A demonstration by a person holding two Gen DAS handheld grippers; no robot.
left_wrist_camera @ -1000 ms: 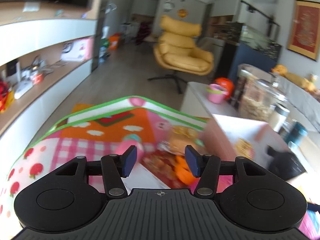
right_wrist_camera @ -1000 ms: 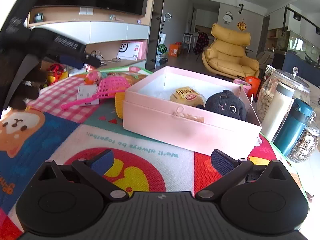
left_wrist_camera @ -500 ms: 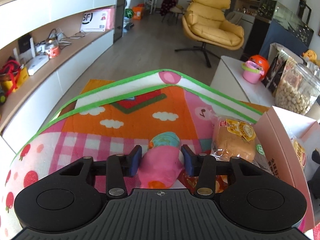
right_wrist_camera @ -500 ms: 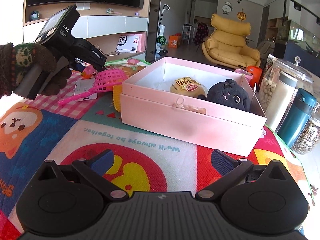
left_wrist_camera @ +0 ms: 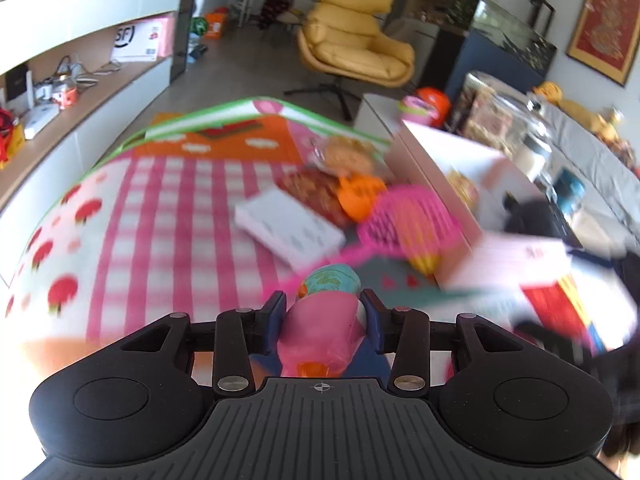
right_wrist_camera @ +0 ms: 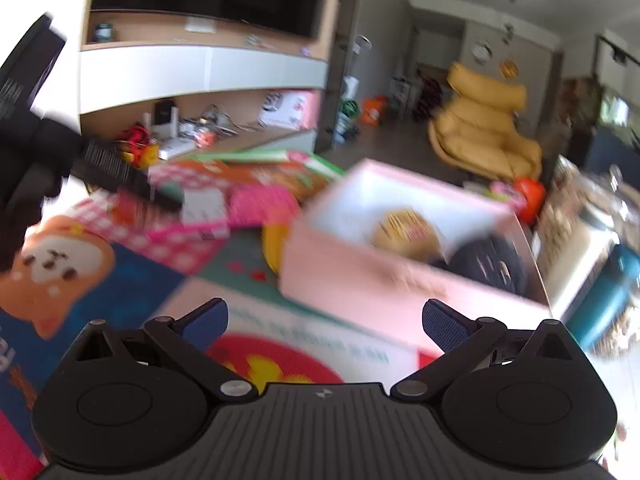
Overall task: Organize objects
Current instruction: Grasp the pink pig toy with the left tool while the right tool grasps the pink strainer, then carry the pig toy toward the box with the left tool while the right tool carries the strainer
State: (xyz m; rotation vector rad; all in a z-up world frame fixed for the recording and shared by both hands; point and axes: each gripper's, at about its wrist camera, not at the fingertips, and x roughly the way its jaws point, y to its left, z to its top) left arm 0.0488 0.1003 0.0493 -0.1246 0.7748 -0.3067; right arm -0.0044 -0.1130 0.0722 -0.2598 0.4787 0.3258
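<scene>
Left tool [left_wrist_camera: 323,310] pinching soft pink plush toy [left_wrist_camera: 320,332]; right tool [right_wrist_camera: 325,322] spread near rectangular pink cardboard box [right_wrist_camera: 384,280].

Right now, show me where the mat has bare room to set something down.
The pink checked patch, left of the white flat box, is bare. Crowded: the pink scoop, snacks and orange toy against the pink box. The left gripper holds a pink toy.

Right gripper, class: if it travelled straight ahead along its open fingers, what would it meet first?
Most likely the near wall of the pink box, which lies directly ahead of the right gripper. Only printed mat shows between them, though blur leaves depth uncertain.
</scene>
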